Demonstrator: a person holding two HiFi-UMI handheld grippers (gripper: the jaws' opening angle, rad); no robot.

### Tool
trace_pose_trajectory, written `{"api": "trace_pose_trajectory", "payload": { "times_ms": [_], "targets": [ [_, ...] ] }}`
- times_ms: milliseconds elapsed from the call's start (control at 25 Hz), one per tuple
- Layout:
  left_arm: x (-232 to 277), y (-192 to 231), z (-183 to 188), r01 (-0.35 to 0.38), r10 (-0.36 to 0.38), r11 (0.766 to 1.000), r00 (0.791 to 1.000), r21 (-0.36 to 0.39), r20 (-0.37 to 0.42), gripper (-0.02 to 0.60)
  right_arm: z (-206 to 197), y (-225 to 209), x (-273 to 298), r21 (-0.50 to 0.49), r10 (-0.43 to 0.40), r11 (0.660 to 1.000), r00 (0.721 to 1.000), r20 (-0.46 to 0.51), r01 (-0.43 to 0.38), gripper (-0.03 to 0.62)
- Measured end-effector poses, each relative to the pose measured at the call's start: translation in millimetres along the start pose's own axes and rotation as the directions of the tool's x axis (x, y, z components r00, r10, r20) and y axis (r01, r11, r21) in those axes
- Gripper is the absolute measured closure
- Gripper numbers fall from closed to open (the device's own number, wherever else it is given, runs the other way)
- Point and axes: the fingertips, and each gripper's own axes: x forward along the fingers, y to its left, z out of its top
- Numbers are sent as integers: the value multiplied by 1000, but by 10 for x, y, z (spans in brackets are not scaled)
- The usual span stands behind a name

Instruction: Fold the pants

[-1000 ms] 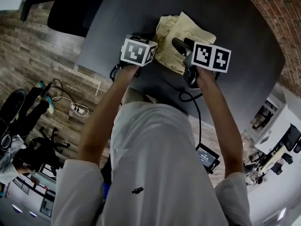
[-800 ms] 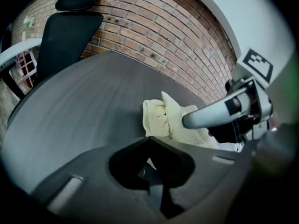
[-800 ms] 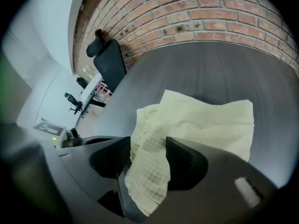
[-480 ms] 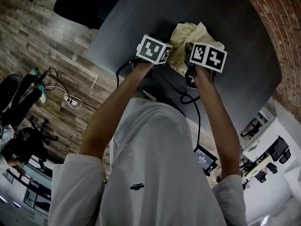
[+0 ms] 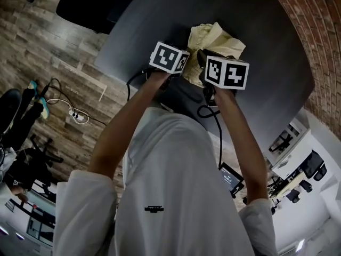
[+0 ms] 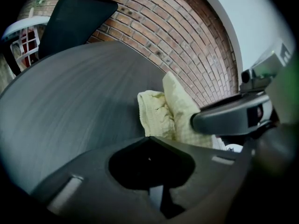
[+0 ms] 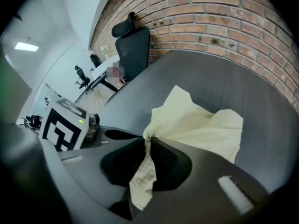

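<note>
Since a second ago our right gripper [image 7: 148, 141] and left gripper [image 6: 150, 139] have drawn closer together. The right jaws have just been closing and pinch the near fold of the pants [image 7: 196, 125]; the left jaws are pressed together. The crumpled pants stretch away toward the brick wall [image 7: 224, 17], with bare tabletop [image 6: 70, 106] to their left.

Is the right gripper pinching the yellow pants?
Yes, the right gripper has just been closing its jaws, and a fold of the pants is pinched between them.
</note>
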Motion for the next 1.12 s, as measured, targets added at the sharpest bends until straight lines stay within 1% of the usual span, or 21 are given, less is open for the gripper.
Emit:
{"api": "trace_pose_trajectory", "payload": {
  "times_ms": [40,120,160,280,360,400,440,520,560,680,720,760,840,880,920,1000,1040,1120],
  "targets": [
    [-20,11,-2,-9,9,1000,1000,4,2,578,-39,34,76,-13,18,1000,1000,-22,-18,535],
    [-104,64,8,-48,48,999,999,12,19,578,-75,89,154,-11,51,999,998,-35,-51,447],
    [-163,89,28,-71,70,997,997,16,34,578,-54,109,122,-8,62,998,998,-16,-62,441],
    [-388,64,178,-109,106,994,988,21,116,578,70,90,-176,14,74,997,992,104,-76,441],
    [-544,-75,313,-98,91,995,980,33,174,578,90,-26,-386,45,63,996,983,174,-72,441],
    [-596,-183,373,-78,69,996,979,45,192,578,79,-123,-468,61,48,996,979,200,-61,443],
    [-624,-307,422,-51,39,997,979,57,202,578,53,-240,-530,77,28,996,975,220,-46,466],
    [-601,-564,492,14,-30,997,979,81,201,578,-22,-498,-603,109,-16,994,969,246,-11,502],
    [-555,-679,512,45,-63,995,979,93,194,578,-63,-612,-616,124,-32,992,967,253,0,508],
    [-316,-867,485,118,-135,986,979,116,152,578,-194,-832,-529,164,-44,986,969,244,4,540],
    [-209,-849,422,123,-137,986,983,111,124,578,-266,-897,-450,165,-50,986,974,221,13,542],
    [-98,-781,331,105,-115,988,989,112,89,578,-365,-978,-347,158,-63,987,980,188,33,558],
    [97,-552,134,17,-24,988,999,155,39,578,-603,-1167,-110,130,-81,989,990,115,66,586],
    [164,-459,71,-9,1,985,999,175,43,578,-704,-1241,0,129,-65,990,993,100,51,586],
    [205,-410,43,-8,-4,984,998,178,63,578,-761,-1288,73,143,-32,990,993,113,15,586],
    [221,-401,50,23,-39,987,995,160,94,580,-767,-1320,92,187,27,981,984,175,-60,586],
    [210,-408,57,29,-44,988,995,154,92,580,-762,-1321,73,201,40,976,979,202,-82,586],
    [159,-415,69,9,-22,988,996,152,85,578,-768,-1331,14,232,44,967,968,248,-103,586]
  ]
}}
